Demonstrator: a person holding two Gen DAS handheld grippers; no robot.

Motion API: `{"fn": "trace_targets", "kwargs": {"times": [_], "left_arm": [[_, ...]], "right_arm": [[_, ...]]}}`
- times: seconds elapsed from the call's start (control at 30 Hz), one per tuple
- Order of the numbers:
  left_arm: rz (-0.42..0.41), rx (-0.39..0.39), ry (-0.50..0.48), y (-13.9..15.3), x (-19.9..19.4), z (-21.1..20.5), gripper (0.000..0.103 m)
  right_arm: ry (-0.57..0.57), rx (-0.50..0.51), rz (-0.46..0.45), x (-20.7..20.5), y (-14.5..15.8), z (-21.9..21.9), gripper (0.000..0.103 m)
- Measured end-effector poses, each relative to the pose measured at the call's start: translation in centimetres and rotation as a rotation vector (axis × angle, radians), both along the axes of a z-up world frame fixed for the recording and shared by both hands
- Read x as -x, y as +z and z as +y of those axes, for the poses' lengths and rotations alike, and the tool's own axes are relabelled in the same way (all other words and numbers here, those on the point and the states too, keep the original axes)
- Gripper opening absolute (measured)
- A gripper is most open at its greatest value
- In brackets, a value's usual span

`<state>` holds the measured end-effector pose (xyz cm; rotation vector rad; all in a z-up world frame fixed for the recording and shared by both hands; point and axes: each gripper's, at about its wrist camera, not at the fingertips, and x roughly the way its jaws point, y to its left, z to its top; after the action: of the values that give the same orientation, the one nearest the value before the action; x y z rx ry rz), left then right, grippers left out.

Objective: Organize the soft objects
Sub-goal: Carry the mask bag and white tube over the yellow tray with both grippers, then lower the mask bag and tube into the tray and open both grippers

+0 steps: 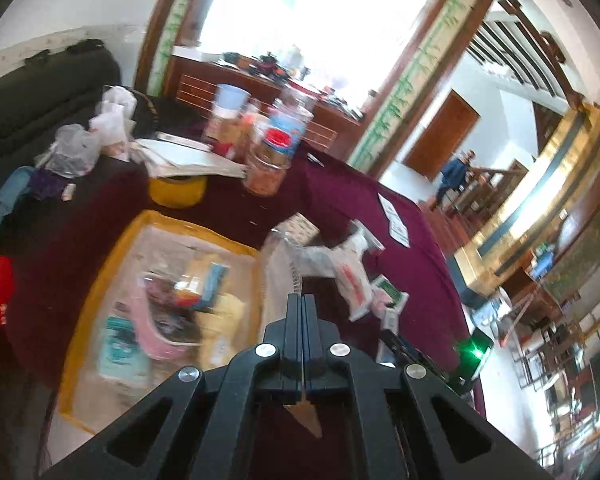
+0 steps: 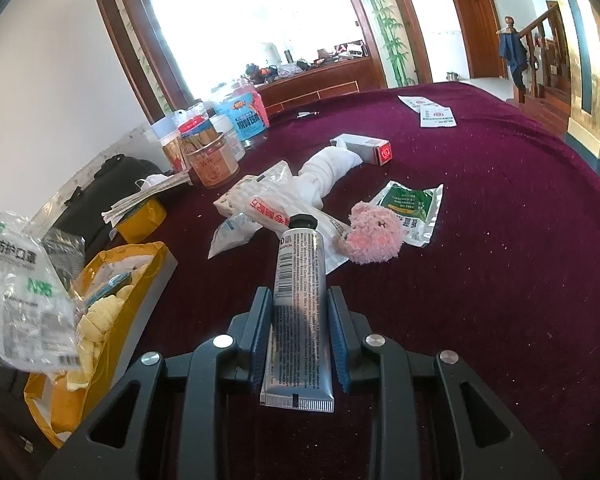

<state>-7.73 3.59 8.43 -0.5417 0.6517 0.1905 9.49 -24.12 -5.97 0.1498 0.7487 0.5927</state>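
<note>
My right gripper (image 2: pixel 300 300) is shut on a silver tube with a black cap (image 2: pixel 296 264), held lengthwise above the maroon tablecloth (image 2: pixel 480 240). Just beyond the tube lie a pink plush toy (image 2: pixel 374 236), a white rolled cloth (image 2: pixel 328 172), a white-and-red plastic packet (image 2: pixel 268 208) and a green sachet (image 2: pixel 412 208). My left gripper (image 1: pixel 300 298) is shut on the edge of a clear mask package (image 1: pixel 278 268). That package (image 2: pixel 20 280) hangs over the yellow box (image 2: pixel 140 256), which holds several soft items.
Jars and a blue-labelled tub (image 2: pixel 242 116) stand at the back left beside stacked papers (image 2: pixel 148 196). A small white-and-red carton (image 2: pixel 370 148) and leaflets (image 2: pixel 436 114) lie farther back. A black bag (image 2: pixel 116 176) sits by the wall. The table edge curves at right.
</note>
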Motion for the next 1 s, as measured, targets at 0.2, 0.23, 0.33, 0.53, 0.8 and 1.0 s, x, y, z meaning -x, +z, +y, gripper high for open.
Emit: {"fn": "trace_targets", "kwargs": {"times": [0.2, 0.23, 0.33, 0.53, 0.8, 1.0], "left_arm": [[0.004, -0.008, 0.079, 0.3, 2.4, 3.5, 0.0], [0.003, -0.012, 0.091, 0.3, 2.7, 4.0, 0.0], [-0.001, -0.018, 0.12, 0.1, 3.5, 5.3, 0.0], [0.03, -0.09, 0.192, 0.3, 4.4, 7.8, 0.0], [0.132, -0.083, 0.081, -3.6, -1.1, 9.1, 0.0], [0.156, -0.031, 0.006, -6.6, -5.6, 10.4, 0.0]], "right_arm": [[0.074, -0.088, 0.022, 2.5, 2.1, 1.2, 0.027], [0.1, -0.104, 0.023, 3.1, 2.6, 1.7, 0.027], [0.193, -0.125, 0.02, 5.0, 4.4, 4.4, 0.027], [0.331, -0.086, -0.025, 7.8, 6.5, 10.8, 0.027], [0.371, -0.031, -0.002, 7.4, 6.3, 16.8, 0.027], [0.356, 0.011, 0.045, 4.9, 5.1, 19.8, 0.027]]}}
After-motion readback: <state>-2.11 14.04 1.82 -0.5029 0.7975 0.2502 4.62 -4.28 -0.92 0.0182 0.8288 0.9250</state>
